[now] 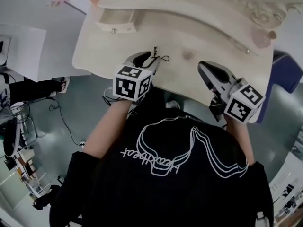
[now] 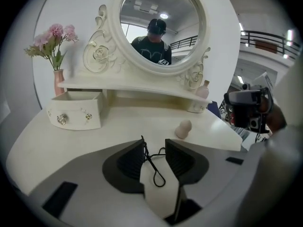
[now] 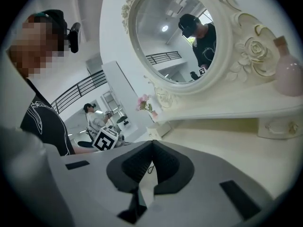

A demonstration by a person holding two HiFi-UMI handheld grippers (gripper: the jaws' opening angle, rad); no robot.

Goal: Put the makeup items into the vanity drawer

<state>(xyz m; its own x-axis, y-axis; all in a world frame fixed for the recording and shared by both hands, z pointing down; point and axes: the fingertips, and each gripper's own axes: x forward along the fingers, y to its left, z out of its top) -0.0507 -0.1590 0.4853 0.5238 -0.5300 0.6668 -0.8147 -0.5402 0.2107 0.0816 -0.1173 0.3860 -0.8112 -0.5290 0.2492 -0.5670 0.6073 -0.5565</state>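
Fingers (image 2: 130, 162) of the left gripper (image 2: 154, 143) stand apart above the near edge of the tabletop (image 2: 118, 131). A thin black wire tool (image 2: 152, 162) with a small loop lies in the gap between them, close against the left-hand finger. Whether that finger touches it, I cannot tell. The far finger is clear of it.

The right gripper (image 3: 151, 143) has its fingers together. It sits off to the right, also at the near edge, well apart from the left one.

The drawer (image 2: 75, 110) stands pulled out at the far left of the tabletop, under the shelf. Its front has two small flower knobs. It is well apart from both grippers.

A beige sponge (image 2: 183, 128) stands upright on the tabletop, beyond the left gripper and a little to its right, with nothing touching it. A pink bottle (image 2: 203, 90) is on the shelf at the right, beside the carved frame of the round mirror (image 2: 161, 22). A pink vase (image 2: 58, 82) of flowers stands at the shelf's left end, above the drawer.
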